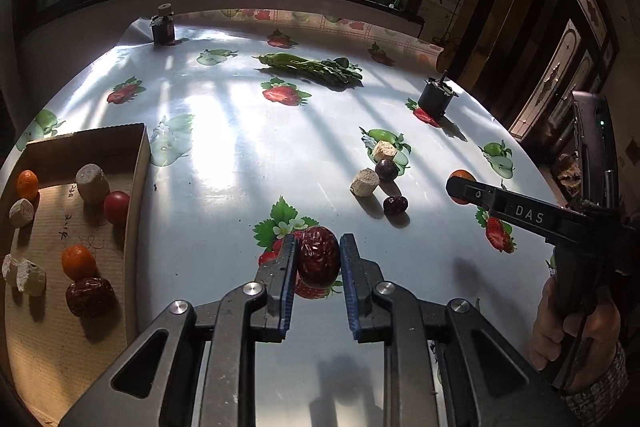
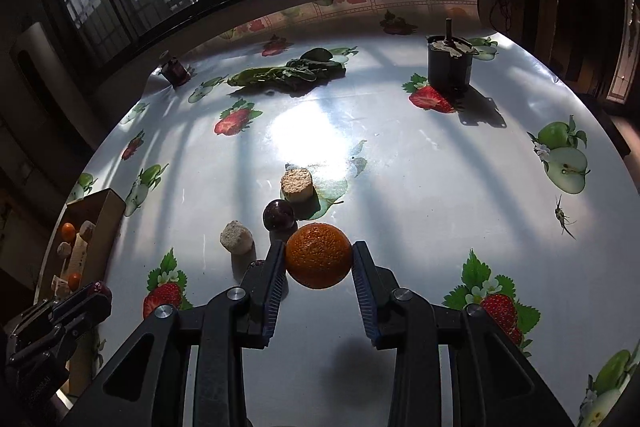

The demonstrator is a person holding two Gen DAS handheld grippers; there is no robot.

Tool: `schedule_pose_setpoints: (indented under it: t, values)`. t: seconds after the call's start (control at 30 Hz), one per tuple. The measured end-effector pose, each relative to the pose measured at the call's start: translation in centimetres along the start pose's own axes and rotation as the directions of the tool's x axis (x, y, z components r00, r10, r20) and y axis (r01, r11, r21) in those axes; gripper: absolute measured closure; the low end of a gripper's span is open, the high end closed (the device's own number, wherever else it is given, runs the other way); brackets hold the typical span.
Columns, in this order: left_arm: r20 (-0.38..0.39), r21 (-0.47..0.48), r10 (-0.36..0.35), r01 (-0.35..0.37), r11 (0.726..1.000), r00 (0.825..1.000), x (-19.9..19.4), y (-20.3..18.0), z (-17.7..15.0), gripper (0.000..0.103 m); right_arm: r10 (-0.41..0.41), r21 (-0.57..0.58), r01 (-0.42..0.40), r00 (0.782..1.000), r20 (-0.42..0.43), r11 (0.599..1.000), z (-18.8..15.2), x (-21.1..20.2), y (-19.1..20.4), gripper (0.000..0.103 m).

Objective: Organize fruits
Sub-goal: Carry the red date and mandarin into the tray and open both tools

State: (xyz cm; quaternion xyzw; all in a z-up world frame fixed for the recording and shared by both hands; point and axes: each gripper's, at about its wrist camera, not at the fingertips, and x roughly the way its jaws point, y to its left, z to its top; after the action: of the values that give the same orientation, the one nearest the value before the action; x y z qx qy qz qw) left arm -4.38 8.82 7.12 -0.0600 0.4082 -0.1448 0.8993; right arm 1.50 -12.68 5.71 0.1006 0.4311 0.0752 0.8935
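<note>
Left wrist view shows the left gripper [image 1: 319, 259] clamped on a red date [image 1: 319, 256], wrinkled and oval, with its long axis running roughly away from the camera along the fingers, so each pad bears on a long flank; it appears lifted clear of the fruit-print tablecloth [image 1: 240, 163]. What the coming move turns on is the cardboard box [image 1: 138, 187], which lies to the left of these jaws and close by, already holding tangerines, another date and pale chunks. By my judgement the left hand is the nearer one and should swing leftward over the box wall. Right wrist view has the right gripper [image 2: 319, 259] closed on a tangerine [image 2: 318, 255], round with no clear long axis; from it the box [image 2: 108, 211] sits far left, well apart. A dark plum [image 2: 278, 214] and pale cut pieces lie just ahead of those fingers.
</note>
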Motion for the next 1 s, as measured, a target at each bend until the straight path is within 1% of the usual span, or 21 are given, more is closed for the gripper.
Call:
schedule_pose_setpoints:
  t: [0.27,0.47,0.53,0.63,0.73,0.8,0.87,0.93,1.0]
  values:
    - [0.027,-0.04,0.014,-0.013,0.999,1.0,-3.0,1.4,-2.3,0.083,0.003,-0.006,-0.002,0.999,0.033,1.0,-5.2,-4.2,3.5,0.067]
    - [0.059,-0.065,0.034,-0.03,0.997,0.998,-5.4,3.0,-3.3,0.083,0.016,-0.005,-0.016,1.0,0.02,1.0,-8.5,-5.7,6.0,0.067]
    - [0.075,-0.087,0.055,-0.049,0.995,0.996,-6.3,4.1,-3.3,0.083,0.028,-0.016,-0.028,0.999,0.015,0.999,-9.0,-6.1,7.0,0.067]
    - [0.097,-0.141,0.103,-0.089,0.986,0.99,-7.8,7.0,-3.4,0.083,0.052,-0.042,-0.052,0.999,0.013,0.998,-9.4,-6.6,8.8,0.067]
    - [0.105,-0.206,0.18,-0.156,0.966,0.978,-8.9,10.7,-3.7,0.083,0.085,-0.09,-0.083,0.996,0.014,0.992,-9.6,-6.8,11.4,0.067]
    - [0.097,-0.254,0.234,-0.203,0.946,0.968,-9.4,13.3,-4.1,0.083,0.125,-0.125,-0.123,0.992,0.007,0.985,-9.6,-6.6,13.4,0.067]
    - [0.079,-0.304,0.284,-0.249,0.92,0.955,-9.6,15.9,-4.5,0.083,0.161,-0.16,-0.161,0.987,-0.01,0.974,-9.5,-6.0,15.5,0.067]
    - [0.058,-0.351,0.305,-0.267,0.898,0.95,-9.6,18.4,-4.9,0.082,0.199,-0.191,-0.203,0.979,-0.038,0.961,-9.2,-5.1,17.5,0.067]
    - [0.04,-0.379,0.328,-0.29,0.879,0.944,-9.5,20.2,-5.0,0.082,0.231,-0.212,-0.241,0.97,-0.074,0.947,-8.9,-4.0,19.6,0.067]
